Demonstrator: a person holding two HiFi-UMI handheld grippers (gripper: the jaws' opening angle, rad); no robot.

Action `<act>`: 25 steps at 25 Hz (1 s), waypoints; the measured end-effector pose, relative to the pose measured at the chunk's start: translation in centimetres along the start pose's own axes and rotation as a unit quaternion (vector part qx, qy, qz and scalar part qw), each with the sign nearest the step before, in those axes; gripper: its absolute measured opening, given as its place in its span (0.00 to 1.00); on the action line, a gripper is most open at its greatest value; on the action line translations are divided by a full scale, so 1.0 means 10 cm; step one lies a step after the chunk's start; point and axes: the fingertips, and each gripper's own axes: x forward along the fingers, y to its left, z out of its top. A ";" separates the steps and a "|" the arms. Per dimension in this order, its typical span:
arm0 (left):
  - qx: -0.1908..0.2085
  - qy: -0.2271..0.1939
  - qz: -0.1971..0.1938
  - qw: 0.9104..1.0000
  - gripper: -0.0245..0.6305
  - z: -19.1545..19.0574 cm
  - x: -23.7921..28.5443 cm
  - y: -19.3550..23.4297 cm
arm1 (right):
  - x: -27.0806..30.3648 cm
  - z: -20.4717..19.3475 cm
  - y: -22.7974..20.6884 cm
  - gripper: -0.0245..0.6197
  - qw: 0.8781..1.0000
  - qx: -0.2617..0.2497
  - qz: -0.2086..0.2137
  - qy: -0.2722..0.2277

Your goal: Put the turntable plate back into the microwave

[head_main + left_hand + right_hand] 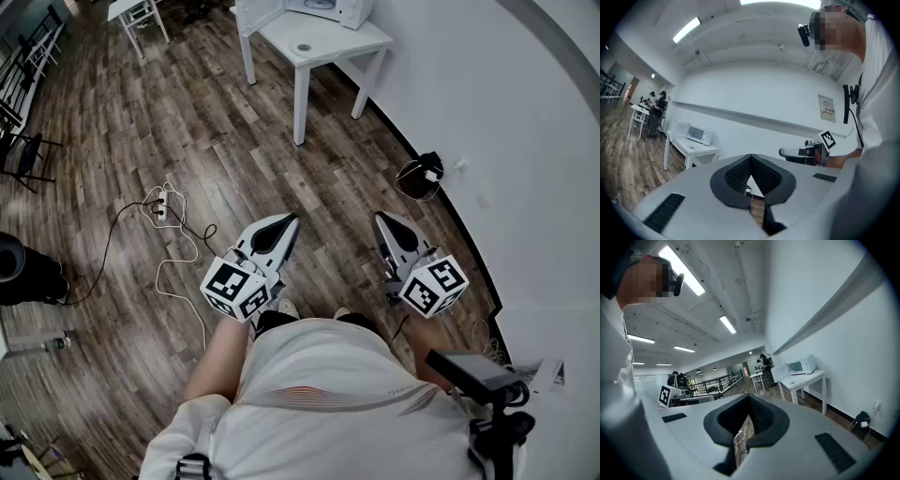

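Plate [302, 46] lay on table [354, 39] by open microwave [330, 9] | left tool [285, 222] and right tool [382, 221] closed, empty: too far to grip.

The microwave [330, 9] stands on the far table [352, 42] beside the right wall [487, 84], the turntable plate [303, 46] on the tabletop before it. A power strip [161, 208] lies on the floor [187, 122], nearer and left.

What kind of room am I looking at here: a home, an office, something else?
Probably an open-plan lab or workspace, not a home: long strip lights on a bare ceiling, a microwave on a white table, and a power strip lying on the wood floor.
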 end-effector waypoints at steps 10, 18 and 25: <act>-0.011 0.003 -0.006 1.000 0.05 0.01 -0.07 0.46 | 0.44 -0.11 0.10 0.03 1.000 0.002 -0.006 0.008; -0.010 0.008 0.002 1.000 0.05 0.04 0.28 0.89 | 0.97 -0.07 -0.23 0.03 1.000 0.019 0.020 -0.007; 0.004 0.010 0.018 1.000 0.05 0.23 0.84 1.36 | 1.54 0.16 -0.80 0.03 0.999 0.023 0.033 -0.006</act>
